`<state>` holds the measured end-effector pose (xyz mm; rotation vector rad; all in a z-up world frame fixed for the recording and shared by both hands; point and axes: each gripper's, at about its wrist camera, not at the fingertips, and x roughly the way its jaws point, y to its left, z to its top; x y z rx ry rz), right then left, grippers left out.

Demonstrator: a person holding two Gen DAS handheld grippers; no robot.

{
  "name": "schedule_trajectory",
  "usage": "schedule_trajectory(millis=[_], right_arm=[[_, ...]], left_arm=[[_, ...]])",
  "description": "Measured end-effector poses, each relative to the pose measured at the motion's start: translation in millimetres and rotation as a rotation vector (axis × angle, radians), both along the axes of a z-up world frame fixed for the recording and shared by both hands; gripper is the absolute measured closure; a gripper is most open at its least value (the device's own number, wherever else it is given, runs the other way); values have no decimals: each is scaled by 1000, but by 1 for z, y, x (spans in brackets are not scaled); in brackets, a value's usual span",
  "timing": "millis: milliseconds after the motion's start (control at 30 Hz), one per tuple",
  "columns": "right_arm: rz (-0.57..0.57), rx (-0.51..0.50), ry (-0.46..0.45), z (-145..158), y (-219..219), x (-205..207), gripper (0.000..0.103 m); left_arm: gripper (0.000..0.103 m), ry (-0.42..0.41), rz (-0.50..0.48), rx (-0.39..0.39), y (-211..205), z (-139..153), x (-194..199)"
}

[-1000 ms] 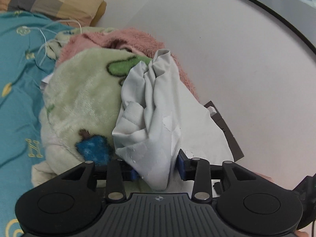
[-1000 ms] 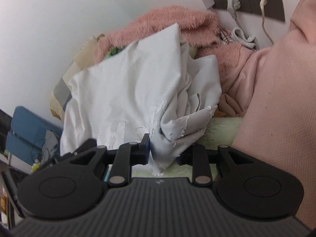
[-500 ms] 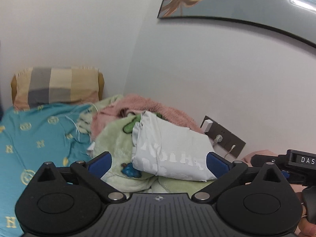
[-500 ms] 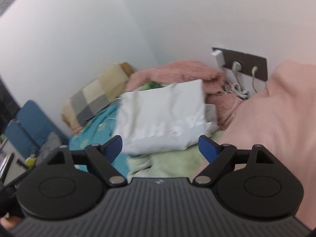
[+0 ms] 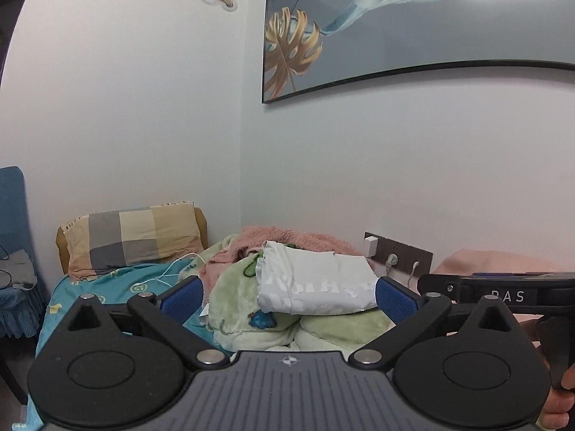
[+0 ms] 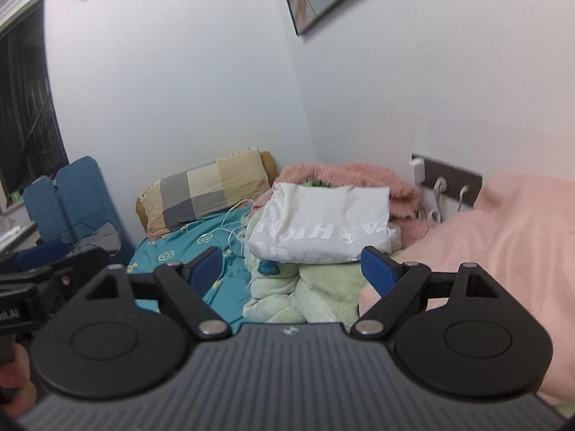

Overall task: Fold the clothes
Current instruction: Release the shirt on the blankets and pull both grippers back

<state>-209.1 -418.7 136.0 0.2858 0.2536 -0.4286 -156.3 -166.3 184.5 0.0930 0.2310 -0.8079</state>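
Both tools gape empty; folded white shirt (image 5: 316, 283), its print seemingly illegible.

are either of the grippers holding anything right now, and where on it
Nothing is held. The left gripper and the right gripper are both open and apart from the folded white garment, which rests on the green blanket.

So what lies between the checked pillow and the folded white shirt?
Right wrist view: teal sheet with a white cable between pillow and shirt.
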Motion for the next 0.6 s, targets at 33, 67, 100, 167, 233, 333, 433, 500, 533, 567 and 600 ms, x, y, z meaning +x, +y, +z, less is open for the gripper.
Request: schedule_trajectory(millis=[33,67,100,167,233,333,433,500,533,567,600], right_arm=[[-4,-23,-4,-1,6,-2,17],[-9,-41,-7,-3,12,-4,17],[-14,-60,-11,-5,18,-6,17],[-23,-97,-18,-8,30,-9,17],[-32,-126,-24,-11,40,-11,17],[-44,-135,-23,-13,45,-11,17],[-55,-144,-22,-14,50,-10,17],[-63,-150,-22,-15,53,-10,17],[-67,-153,-22,-16,55,-10,17],[-68,-154,-19,-16,56,-9,17],[-67,-151,-15,-17,57,-9,17]], left_arm=[[0,7,3,-9,4,-3,-3],[0,12,5,-20,7,-6,-6],[0,16,9,-30,11,-9,-9],[0,14,20,-42,19,-15,-13],[0,7,32,-40,23,-20,-14],[0,-4,39,-34,30,-23,-13],[0,-1,49,-40,36,-26,-8],[0,10,53,-43,38,-28,-5],[0,15,54,-43,39,-29,-4],[0,21,55,-43,40,-30,-2],[0,25,57,-42,40,-31,-1]])
